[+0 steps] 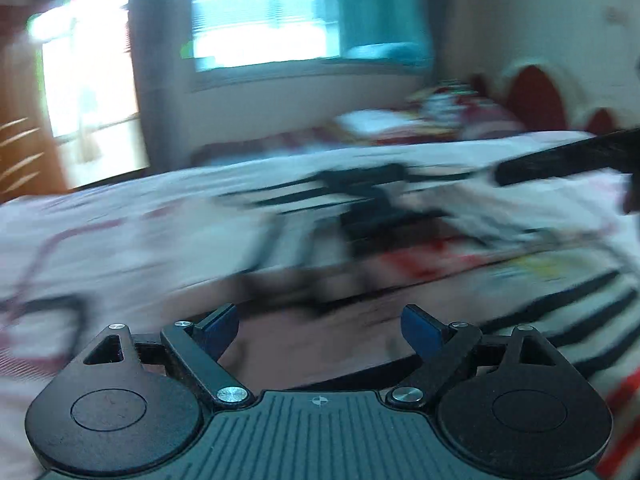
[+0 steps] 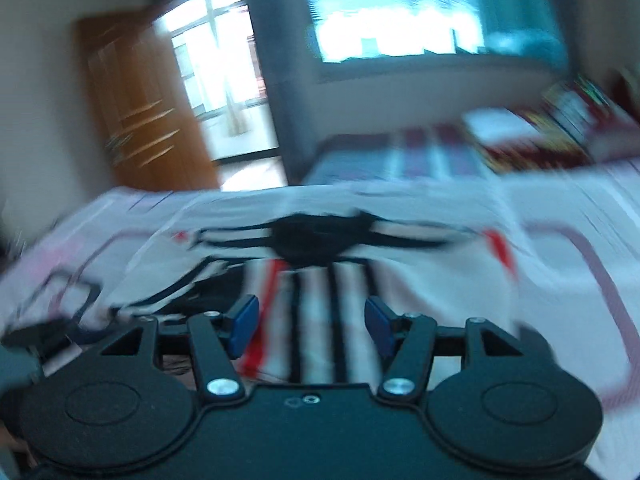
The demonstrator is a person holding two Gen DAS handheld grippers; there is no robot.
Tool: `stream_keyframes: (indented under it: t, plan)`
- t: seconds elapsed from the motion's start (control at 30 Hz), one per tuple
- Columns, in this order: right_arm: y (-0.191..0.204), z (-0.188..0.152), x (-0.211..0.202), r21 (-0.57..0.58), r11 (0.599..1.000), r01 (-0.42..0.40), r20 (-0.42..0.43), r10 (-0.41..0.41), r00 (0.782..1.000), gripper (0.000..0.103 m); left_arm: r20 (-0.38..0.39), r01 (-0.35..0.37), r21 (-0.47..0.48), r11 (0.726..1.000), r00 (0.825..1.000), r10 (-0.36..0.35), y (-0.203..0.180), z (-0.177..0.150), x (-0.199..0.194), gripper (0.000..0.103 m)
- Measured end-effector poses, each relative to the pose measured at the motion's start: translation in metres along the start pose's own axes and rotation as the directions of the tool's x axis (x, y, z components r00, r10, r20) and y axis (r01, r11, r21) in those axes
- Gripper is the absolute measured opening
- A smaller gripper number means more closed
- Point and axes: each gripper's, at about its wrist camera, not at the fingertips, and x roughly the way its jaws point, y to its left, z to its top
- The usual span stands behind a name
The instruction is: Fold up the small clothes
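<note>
**Desk:** What do your tongs show, starting at the tips?

**Operator:** A bedroom, mid-fold. My left gripper (image 1: pixel 320 330) stands with its blue pads (image 1: pixel 420 328) well apart and nothing between them. My right gripper (image 2: pixel 312 326) is also parted, narrower, and empty; the striped cloth runs beneath the gap, but the pads are not pressing on it.

**Desk:** And the garment?

**Operator:** The small shirt (image 2: pixel 320 256), white with black stripes and red marks, lies spread on the bed cover (image 2: pixel 560 208), its dark collar (image 2: pixel 320 236) at the far end from my right tongs. From the left camera it sits ahead and to the right, badly smeared by motion blur. Beyond are the window (image 1: pixel 260 16) and a wooden door (image 2: pixel 136 108).

**Desk:** How do you do this step well?

**Operator:** As I judge it, I am between grips. I would steady both tongs first, then pinch matching edges of a single layer, lift low and lay the fold along the stripes so the cloth stays flat.
</note>
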Motion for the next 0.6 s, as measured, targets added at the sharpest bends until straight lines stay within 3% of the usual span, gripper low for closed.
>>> stream_keyframes:
  t: [0.13,0.23,0.3,0.4,0.43,0.5,0.6]
  plan:
    - [0.054,0.003,0.032,-0.267,0.964,0.0,-0.008,-0.002,1.0,0.057,-0.078,-0.117,-0.01,0.993,0.99,0.116,0.038,-0.001,0.017,0.076]
    - [0.086,-0.004,0.058,-0.485,0.874,0.028,-0.05,-0.06,0.997,0.056,-0.083,-0.142,0.028,0.99,0.986,0.143,0.046,0.005,0.027,0.074]
    - [0.098,-0.01,0.072,-0.587,0.808,0.055,-0.047,-0.102,0.994,0.05,-0.108,-0.159,0.0,0.987,0.981,0.158,0.052,0.009,0.037,0.061]
    - [0.107,-0.013,0.08,-0.641,0.766,0.053,-0.037,-0.1,0.994,0.042,-0.134,-0.147,-0.052,0.988,0.981,0.139,0.058,0.012,0.051,0.058]
    - [0.107,-0.012,0.084,-0.646,0.762,0.052,-0.043,-0.104,0.994,0.036,-0.133,-0.148,-0.054,0.987,0.981,0.14,0.058,0.013,0.053,0.057]
    - [0.103,-0.011,0.087,-0.629,0.776,0.055,-0.055,-0.114,0.992,0.007,-0.138,-0.144,-0.065,0.987,0.981,0.134,0.057,0.011,0.06,0.053]
    - [0.081,-0.001,0.075,-0.487,0.866,0.113,-0.012,-0.135,0.991,0.007,-0.143,-0.127,-0.118,0.985,0.984,0.11,0.062,0.01,0.063,0.05]
